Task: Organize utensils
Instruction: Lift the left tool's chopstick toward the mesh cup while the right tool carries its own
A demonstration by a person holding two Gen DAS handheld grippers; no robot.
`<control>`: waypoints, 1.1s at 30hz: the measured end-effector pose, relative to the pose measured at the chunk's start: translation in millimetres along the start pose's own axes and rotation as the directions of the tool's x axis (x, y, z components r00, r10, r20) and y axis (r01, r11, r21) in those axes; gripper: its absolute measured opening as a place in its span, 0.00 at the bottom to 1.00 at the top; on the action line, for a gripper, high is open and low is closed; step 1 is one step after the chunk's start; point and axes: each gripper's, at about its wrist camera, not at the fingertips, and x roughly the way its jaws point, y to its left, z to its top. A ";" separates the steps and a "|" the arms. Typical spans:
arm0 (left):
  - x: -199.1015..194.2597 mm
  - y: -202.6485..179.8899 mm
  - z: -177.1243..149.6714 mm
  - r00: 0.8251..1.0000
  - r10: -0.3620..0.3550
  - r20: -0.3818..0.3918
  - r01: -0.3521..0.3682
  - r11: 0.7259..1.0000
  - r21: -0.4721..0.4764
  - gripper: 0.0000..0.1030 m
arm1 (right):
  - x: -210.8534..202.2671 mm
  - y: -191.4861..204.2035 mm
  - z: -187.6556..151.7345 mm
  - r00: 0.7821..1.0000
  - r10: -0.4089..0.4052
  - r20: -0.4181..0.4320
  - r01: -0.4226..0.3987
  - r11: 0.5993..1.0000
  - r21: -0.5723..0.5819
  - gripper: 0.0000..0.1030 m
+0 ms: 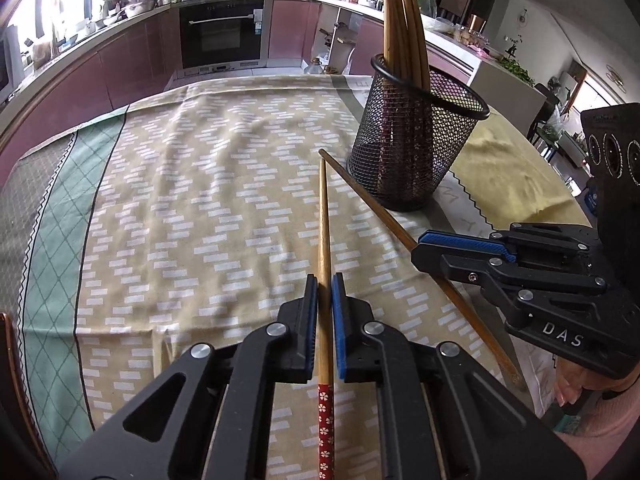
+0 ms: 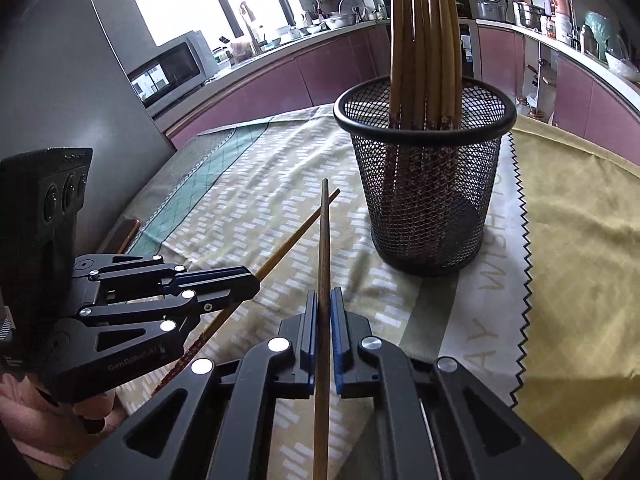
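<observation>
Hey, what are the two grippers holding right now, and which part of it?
Each holds one wooden chopstick. The left gripper clamps the lighter chopstick just above its red flowered handle end; the right gripper clamps the darker chopstick along its shaft.

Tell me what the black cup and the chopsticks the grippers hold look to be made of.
Cup: likely black-coated metal mesh, see-through lattice under a smooth rolled rim.
Chopstick in the left hand-held gripper: looks like wood or bamboo, tan matte shaft, red flower-patterned end.
Chopstick in the right hand-held gripper: darker brown, probably the same material; its end is hidden.
</observation>
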 end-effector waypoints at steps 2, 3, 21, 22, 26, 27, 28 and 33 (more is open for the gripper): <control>-3.3 -0.9 0.7 1.000 0.001 0.008 -0.001 1.000 0.002 0.08 | -3.1 0.1 0.0 1.000 0.007 0.010 -0.007 1.000 0.002 0.05; -4.9 -1.4 0.8 1.000 0.000 0.011 0.000 1.000 0.002 0.08 | -4.0 0.4 0.2 1.000 0.014 0.013 -0.014 1.000 0.003 0.05; -37.8 -4.5 4.9 0.996 -0.036 0.078 0.036 0.999 0.009 0.08 | -27.2 14.2 4.2 0.995 0.053 0.086 -0.051 0.998 -0.026 0.05; -39.1 -5.1 5.4 0.996 -0.039 0.080 0.038 0.999 0.010 0.08 | -27.2 15.0 5.0 0.995 0.053 0.089 -0.051 0.998 -0.026 0.05; -44.8 -7.1 6.8 0.994 -0.052 0.093 0.051 0.999 0.014 0.08 | -31.1 15.5 6.3 0.993 0.055 0.103 -0.052 0.998 -0.027 0.05; -45.7 -7.2 7.3 0.994 -0.053 0.095 0.051 0.999 0.015 0.08 | -31.8 15.8 6.4 0.993 0.056 0.107 -0.053 0.998 -0.027 0.05; -47.2 -7.7 7.6 0.994 -0.054 0.098 0.052 0.998 0.016 0.08 | -31.4 17.5 6.9 0.992 0.056 0.110 -0.053 0.998 -0.028 0.05; -51.1 -8.7 8.8 0.992 -0.062 0.106 0.060 0.998 0.018 0.08 | -35.7 18.2 7.7 0.990 0.056 0.128 -0.053 0.998 -0.028 0.05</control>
